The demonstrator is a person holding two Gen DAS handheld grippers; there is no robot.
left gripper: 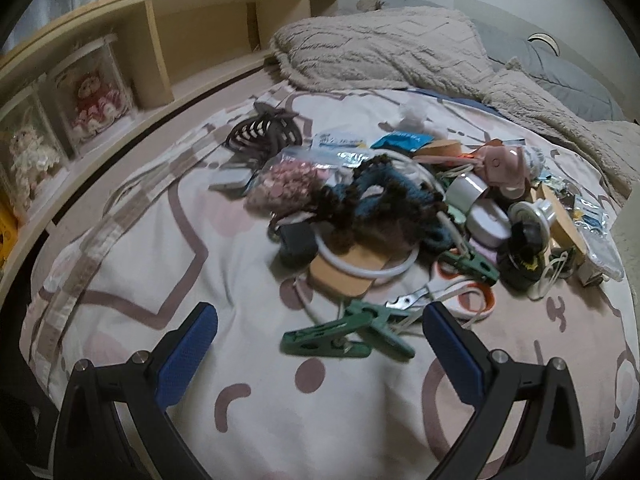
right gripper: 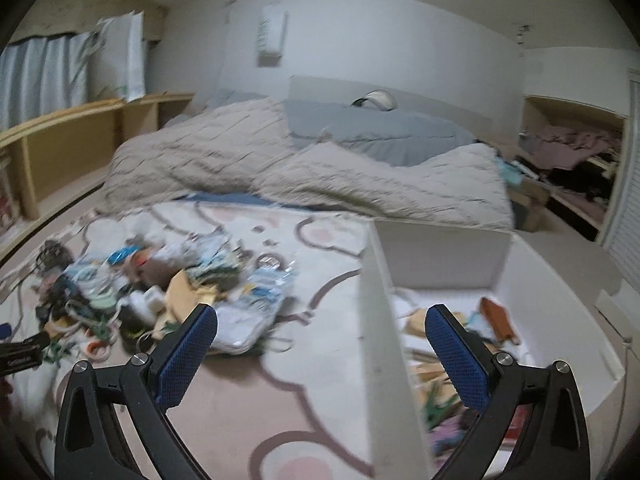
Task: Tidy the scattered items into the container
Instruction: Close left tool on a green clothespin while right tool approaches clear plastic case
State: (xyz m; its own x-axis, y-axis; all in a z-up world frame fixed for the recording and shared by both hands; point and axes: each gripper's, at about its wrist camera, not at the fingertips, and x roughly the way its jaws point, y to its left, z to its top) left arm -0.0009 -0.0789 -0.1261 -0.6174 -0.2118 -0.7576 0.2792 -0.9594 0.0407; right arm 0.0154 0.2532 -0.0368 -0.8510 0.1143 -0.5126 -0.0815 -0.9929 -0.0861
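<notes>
Bedroom scene — patterned pink-and-white bedspread (left gripper: 168, 264) strewn with clutter pile. Green clothes peg (left gripper: 346, 332) is seen just ahead of left gripper (left gripper: 320, 338), between its spread fingers, long axis lying crosswise, nothing grasped. Right gripper (right gripper: 320, 340) is held released, empty, straddling white box (right gripper: 560, 292) wall — box partly filled. Left is judged nearer. Packet lettering too blurred to be read.

L gripper (left gripper: 320, 322) wide open, empty, low over bed cover (left gripper: 168, 216). Green clip (left gripper: 344, 334) lies btwn the fingers (left gripper: 188, 344). Clutter pile (left gripper: 400, 200) just beyond; brown claw clip (left gripper: 262, 130) at far left of it.
</notes>
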